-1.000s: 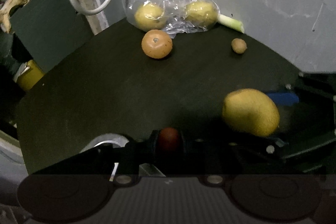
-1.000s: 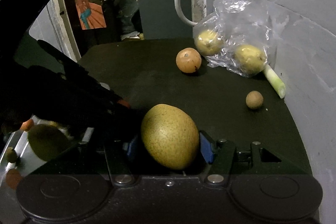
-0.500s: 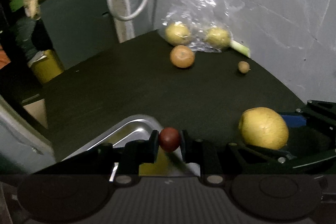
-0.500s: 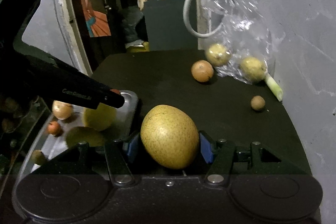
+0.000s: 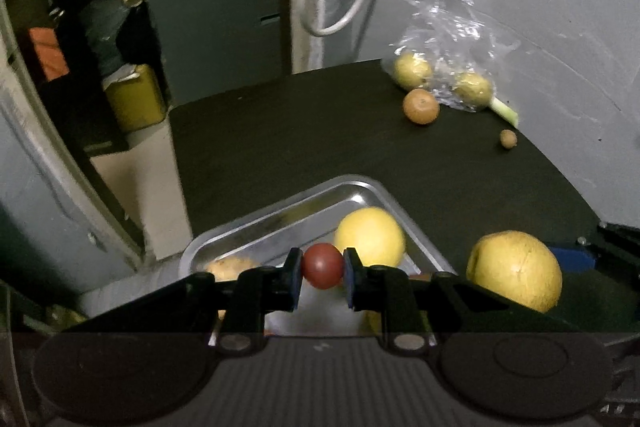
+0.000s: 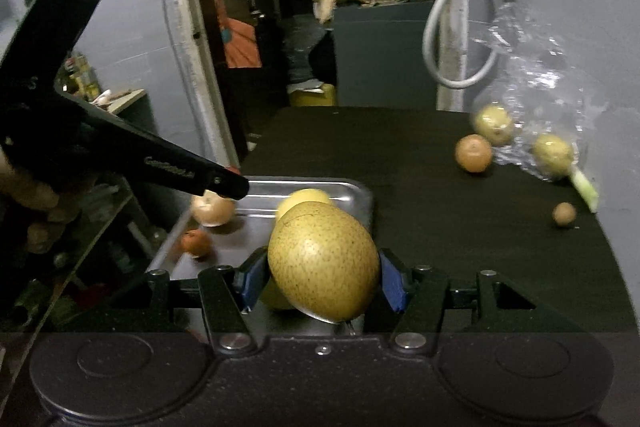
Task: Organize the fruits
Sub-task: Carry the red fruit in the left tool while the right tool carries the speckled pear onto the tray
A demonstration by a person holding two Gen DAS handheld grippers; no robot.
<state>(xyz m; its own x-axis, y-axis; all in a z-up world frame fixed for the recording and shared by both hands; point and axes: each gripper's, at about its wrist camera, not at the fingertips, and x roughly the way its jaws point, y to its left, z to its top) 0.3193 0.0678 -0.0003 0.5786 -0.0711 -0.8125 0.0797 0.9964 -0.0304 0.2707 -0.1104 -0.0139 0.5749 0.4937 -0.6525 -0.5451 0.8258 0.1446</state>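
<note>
Left gripper [image 5: 322,266] pinching red fruit [image 5: 322,265] over tray [image 5: 280,215] corner, right gripper [image 6: 323,275] clasping pear [image 6: 323,263]

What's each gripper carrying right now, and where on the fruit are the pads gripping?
The left gripper pinches a small red fruit across its middle. The right gripper clamps a large speckled pear by its two sides, blue pads around its widest part.

Right gripper [image 6: 323,281] clamped on a speckled yellow-brown pear [image 6: 323,263], blue pads pressing both sides, held over the near corner of a metal tray [image 6: 360,191]. Left gripper [image 6: 224,183] reaching in over the tray's far rim, above a pale round fruit [image 6: 212,209] and a small red fruit [image 6: 195,243]. Farther along the dark table [image 6: 420,227]: an orange [image 6: 473,153], a small brown fruit [image 6: 564,214], a clear plastic bag [image 6: 544,95].
</note>
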